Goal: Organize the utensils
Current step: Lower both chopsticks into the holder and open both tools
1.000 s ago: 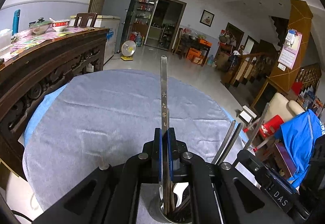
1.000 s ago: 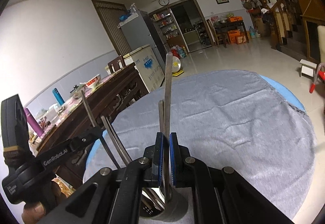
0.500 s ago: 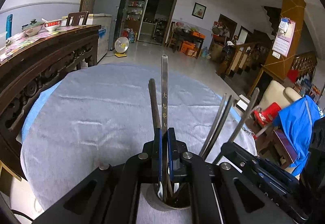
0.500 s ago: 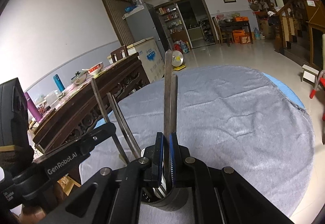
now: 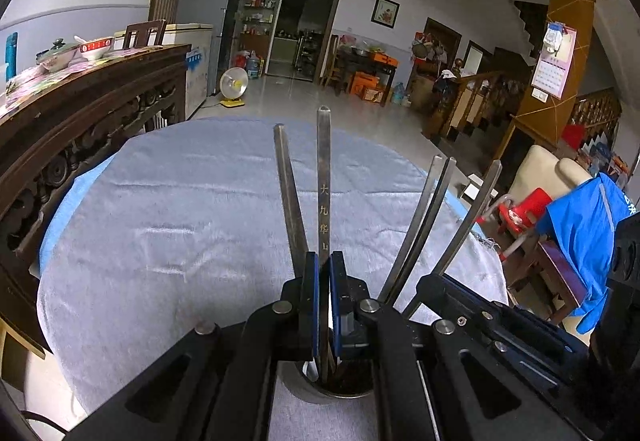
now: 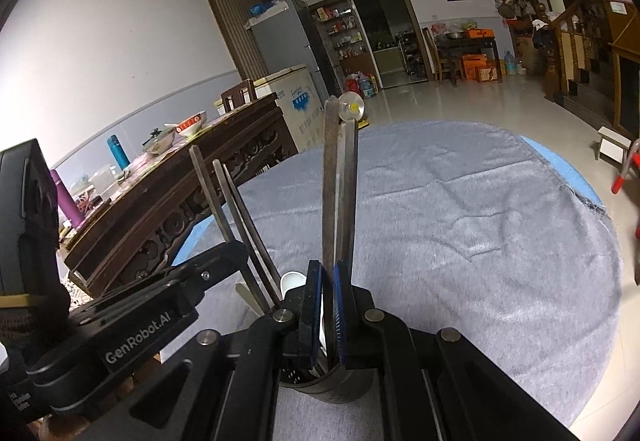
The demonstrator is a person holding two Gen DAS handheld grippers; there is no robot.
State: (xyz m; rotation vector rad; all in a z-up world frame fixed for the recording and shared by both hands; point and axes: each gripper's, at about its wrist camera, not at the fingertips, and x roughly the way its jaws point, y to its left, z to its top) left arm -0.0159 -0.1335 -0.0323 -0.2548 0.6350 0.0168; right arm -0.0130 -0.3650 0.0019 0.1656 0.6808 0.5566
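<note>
In the left wrist view, the left gripper (image 5: 324, 305) is clenched on an engraved metal utensil (image 5: 323, 177), whose lower end is already inside the metal cup (image 5: 340, 387) just under the jaws; I think it should go straight down before release. In the right wrist view, the right gripper (image 6: 328, 309) clamps another flat utensil (image 6: 330, 177) above the same cup (image 6: 332, 387), and it is better to keep clear of the handles leaning to its left.

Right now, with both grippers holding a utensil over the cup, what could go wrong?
1. Both grippers crowd one metal cup; the left gripper and right gripper could collide.
2. Each is shut on a flat metal utensil beside loose chopsticks; snagging them could tip the cup.
3. The grey cloth could let the cup slide.
</note>
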